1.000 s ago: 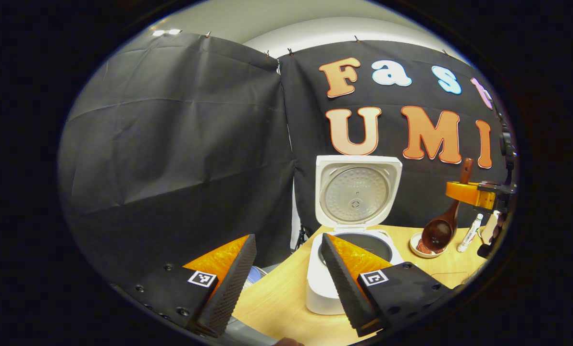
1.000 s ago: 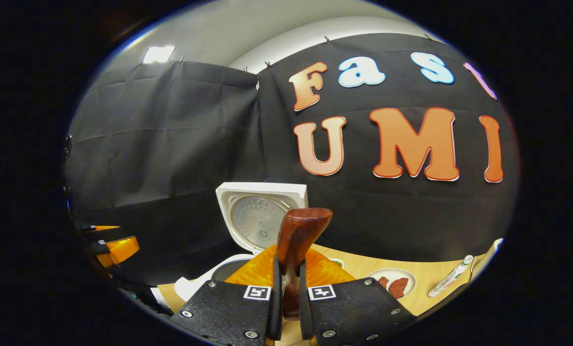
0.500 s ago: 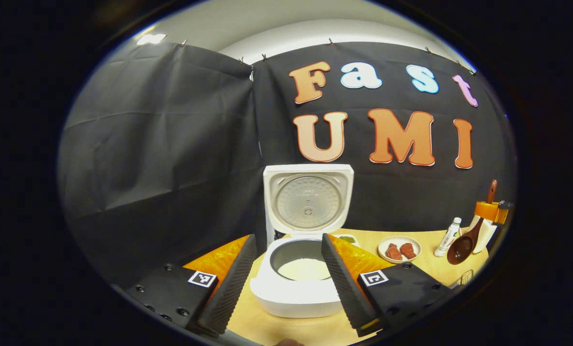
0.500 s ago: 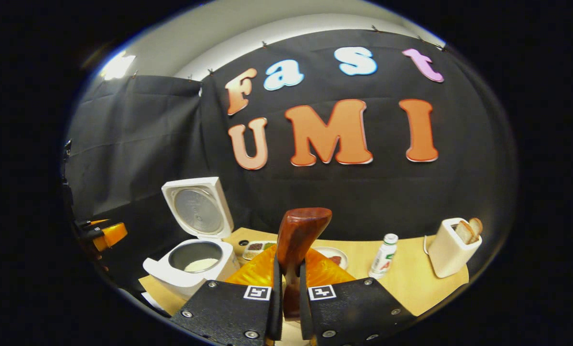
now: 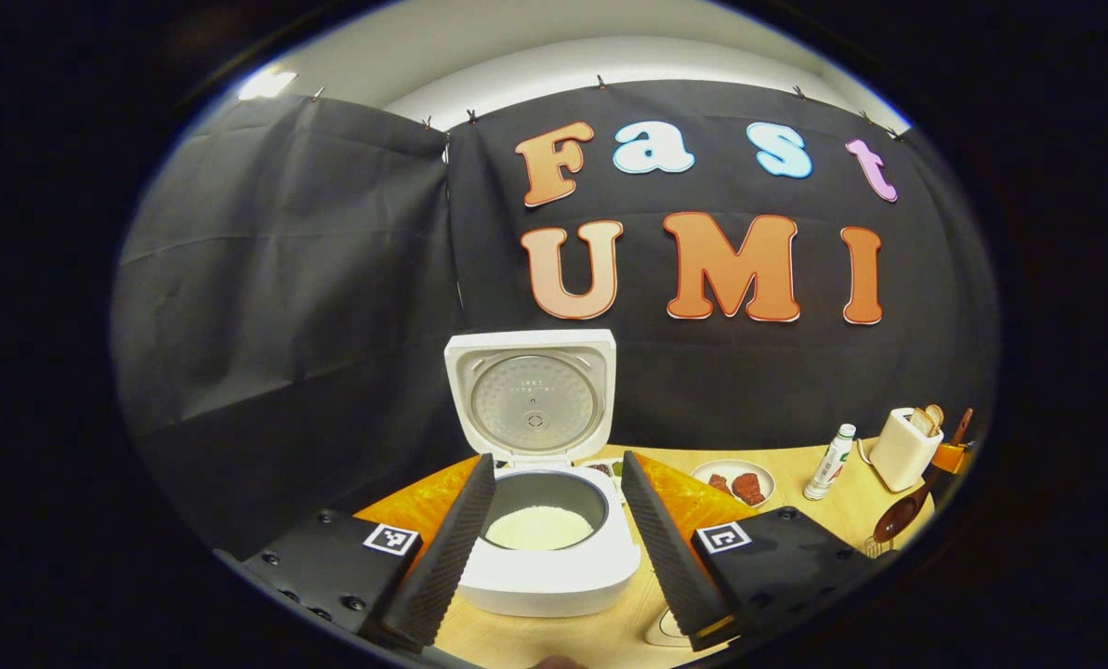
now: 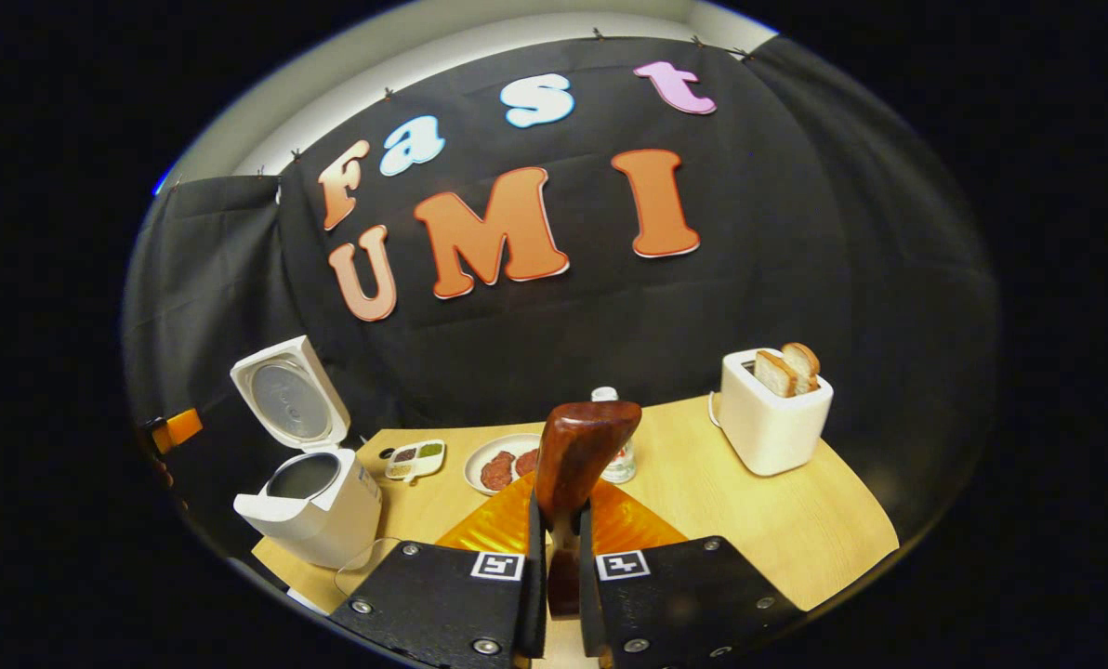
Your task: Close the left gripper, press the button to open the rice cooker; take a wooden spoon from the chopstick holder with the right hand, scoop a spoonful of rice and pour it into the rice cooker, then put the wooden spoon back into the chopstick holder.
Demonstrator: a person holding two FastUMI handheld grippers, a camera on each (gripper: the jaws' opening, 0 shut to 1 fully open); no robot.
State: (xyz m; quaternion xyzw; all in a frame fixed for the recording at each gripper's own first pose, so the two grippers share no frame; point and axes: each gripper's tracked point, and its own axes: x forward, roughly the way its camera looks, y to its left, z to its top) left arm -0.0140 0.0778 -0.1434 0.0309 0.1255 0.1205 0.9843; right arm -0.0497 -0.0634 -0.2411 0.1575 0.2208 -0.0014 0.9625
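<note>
The rice cooker (image 5: 545,567) is white, its lid's inner plate silvery grey, with white rice (image 5: 538,527) in a dark grey pot. The wooden spoon (image 6: 573,455) is glossy reddish brown. The surface (image 6: 777,520) is pale yellow wood grain. The toaster (image 6: 772,423) is cream (its bread tan-crusted), and the white plate (image 6: 503,465) carries dark red pieces.

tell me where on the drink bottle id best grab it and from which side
Grip the bottle around its straight body below the cap, coming in level from the table's front edge. It stands upright, with open tabletop in front of it; the plate of meat and toaster flank it, so sideways approaches look tighter.
</note>
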